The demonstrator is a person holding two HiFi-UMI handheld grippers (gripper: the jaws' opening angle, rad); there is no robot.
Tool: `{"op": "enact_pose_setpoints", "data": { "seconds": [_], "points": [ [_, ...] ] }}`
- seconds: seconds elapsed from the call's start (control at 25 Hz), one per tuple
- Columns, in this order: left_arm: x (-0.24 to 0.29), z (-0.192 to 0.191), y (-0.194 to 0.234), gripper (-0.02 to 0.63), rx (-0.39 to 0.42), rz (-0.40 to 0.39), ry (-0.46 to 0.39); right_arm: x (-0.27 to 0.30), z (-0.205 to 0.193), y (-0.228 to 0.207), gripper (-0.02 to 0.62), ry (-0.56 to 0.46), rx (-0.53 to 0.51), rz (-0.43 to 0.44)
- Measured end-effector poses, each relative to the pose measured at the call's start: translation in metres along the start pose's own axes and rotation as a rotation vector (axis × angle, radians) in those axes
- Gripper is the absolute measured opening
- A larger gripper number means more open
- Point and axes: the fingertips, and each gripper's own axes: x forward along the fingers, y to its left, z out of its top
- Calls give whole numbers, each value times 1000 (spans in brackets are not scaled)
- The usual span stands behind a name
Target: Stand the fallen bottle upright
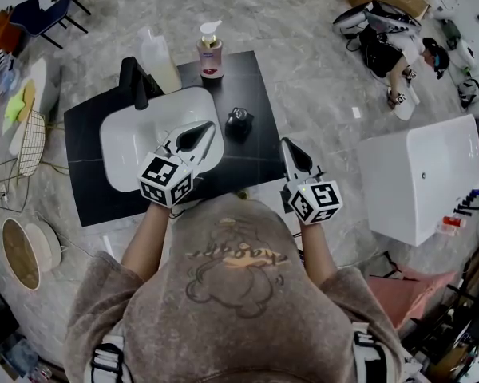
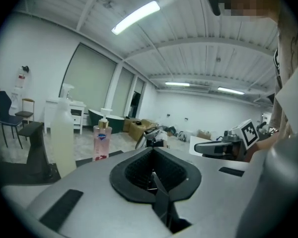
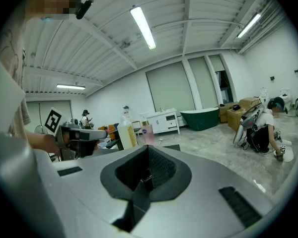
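Two bottles stand upright at the back of the black counter (image 1: 251, 78): a pale bottle (image 1: 161, 64) at twelve o'clock from the white basin (image 1: 124, 146) and a pink pump bottle (image 1: 210, 52) at one o'clock, near each other but apart. Neither lies on its side, so I judge the job done; which of them the task means I cannot tell. My left gripper (image 1: 198, 136) hangs above the basin's three o'clock side, jaws clenched together on nothing and pointing toward one o'clock. My right gripper (image 1: 295, 156) is over the counter's five o'clock corner, also pinched closed and empty. I reckon both hang clear of the bottles so that nothing nudges them over. A small black object (image 1: 239, 124) sits just beside the basin's rim at three o'clock, between my two grippers, and a black faucet (image 1: 134, 82) rises at eleven o'clock, close to the pale bottle. Room is best at six o'clock, toward my body, and off the counter's right edge, where bare floor lies before a white cabinet (image 1: 419, 174).
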Motion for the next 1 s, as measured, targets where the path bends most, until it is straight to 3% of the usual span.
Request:
{"op": "enact_pose_setpoints", "data": {
  "seconds": [0.28,1.0],
  "points": [
    [-7,-4,6,17,20,65,-84,-2,-2,2,-2,-4,-5,-4],
    [-8,-53,31,17,-21,157,-55,5,-30,-9,-2,14,-6,-56]
  ]
}}
